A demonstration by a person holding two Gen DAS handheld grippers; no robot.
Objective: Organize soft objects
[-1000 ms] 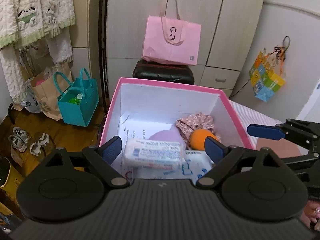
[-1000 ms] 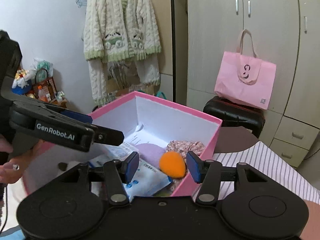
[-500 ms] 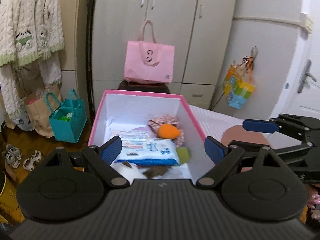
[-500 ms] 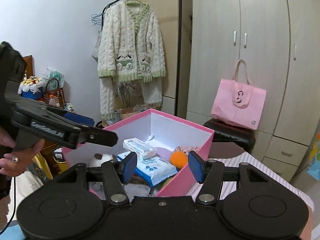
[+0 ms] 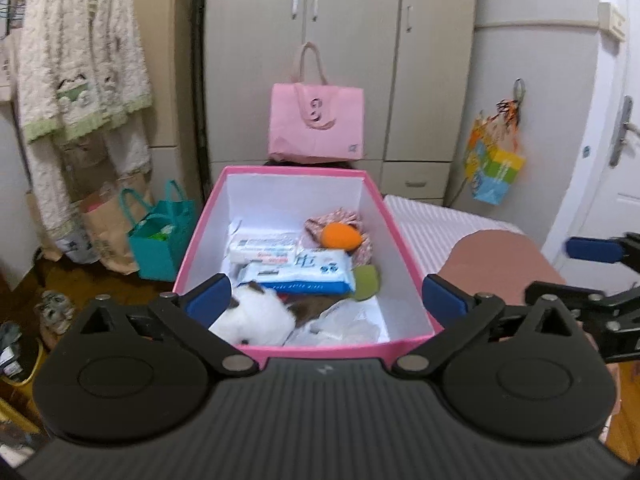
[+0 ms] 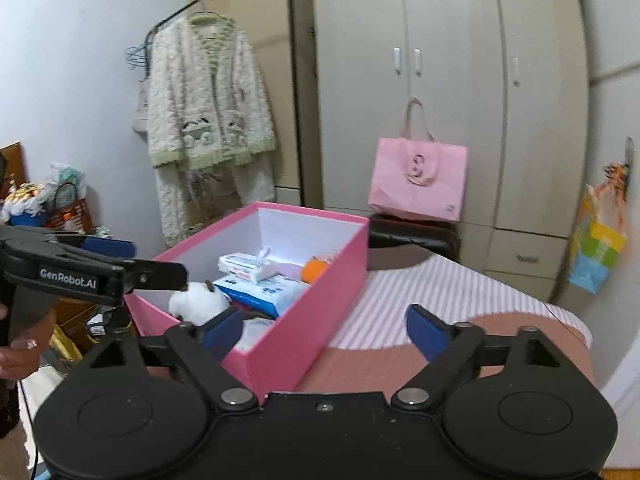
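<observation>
Soft objects are seen gathered inside a pink box that stands on a table covered with a striped cloth. Nearest, the left gripper is held before the box's near end with its jaws opening wide and nothing between the pads; its blue fingertips frame the near part of the box. The right gripper is held beside the box's near right corner, its jaws likewise opening, and nothing is gripped by it. In the right wrist view, a hand is seen on the left gripper's handle.

At the near end of the box a white plush toy is laid, with a crumpled clear plastic bag beside it. Behind these a blue-and-white wipes pack is placed, touched at its right end by a green pad. A smaller white tissue pack is set further in, and an orange sponge rests on a floral cloth toward the far right.

Beyond the box a pink tote bag is seen before a wardrobe, and a knitted cardigan is hung at the left.
</observation>
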